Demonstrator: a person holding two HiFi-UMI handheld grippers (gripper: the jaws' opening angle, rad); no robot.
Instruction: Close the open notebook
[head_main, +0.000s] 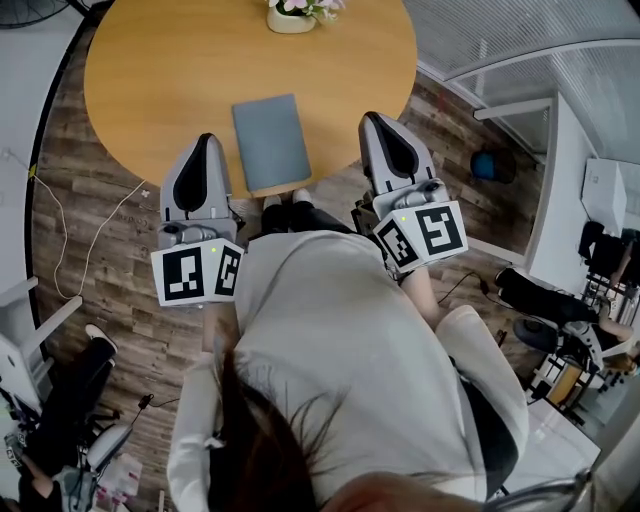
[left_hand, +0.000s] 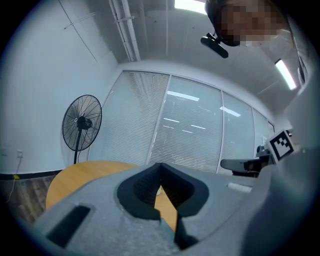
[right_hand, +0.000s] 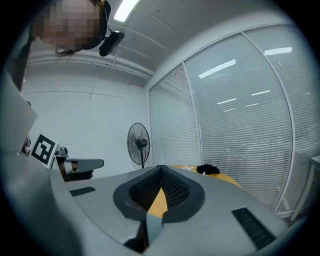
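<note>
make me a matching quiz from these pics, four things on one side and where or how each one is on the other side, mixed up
Things
1. notebook
2. flower pot
3. fan
4. left gripper

Places or states
A. jaws together, nothing between them
B. at the far edge of the table
C. standing upright, off the table
D. lying closed at the table's near edge

Pairs: 1-D, 2-B, 3-C, 4-A
</note>
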